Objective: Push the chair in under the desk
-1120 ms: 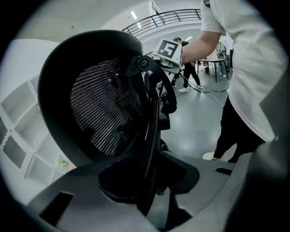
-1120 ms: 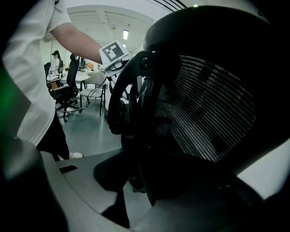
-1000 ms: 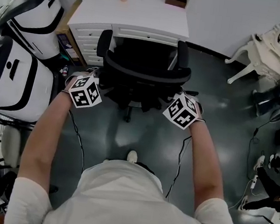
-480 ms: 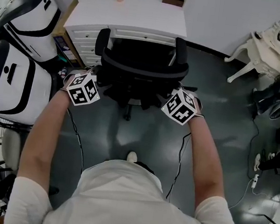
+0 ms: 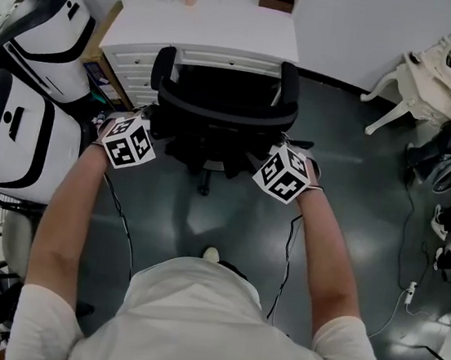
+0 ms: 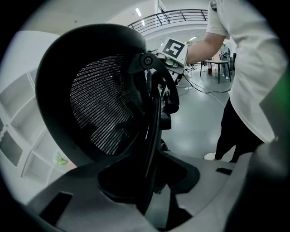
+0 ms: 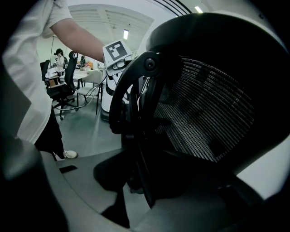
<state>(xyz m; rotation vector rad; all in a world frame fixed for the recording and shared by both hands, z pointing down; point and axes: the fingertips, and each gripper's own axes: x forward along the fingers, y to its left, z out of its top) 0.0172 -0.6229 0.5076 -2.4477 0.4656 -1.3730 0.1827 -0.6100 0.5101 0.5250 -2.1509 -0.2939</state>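
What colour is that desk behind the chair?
White. The desk shows best in the head view, beyond the black chair.

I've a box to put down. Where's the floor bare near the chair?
Bare floor lies right of the chair, as far as the white ornate chair, and behind it toward the person. The left is crowded: white machines stand close.

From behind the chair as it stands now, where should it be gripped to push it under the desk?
Take the backrest by its two side edges, coming from behind, opposite the desk. That thin upright rim fits between jaws, and the chair already faces the kneehole.
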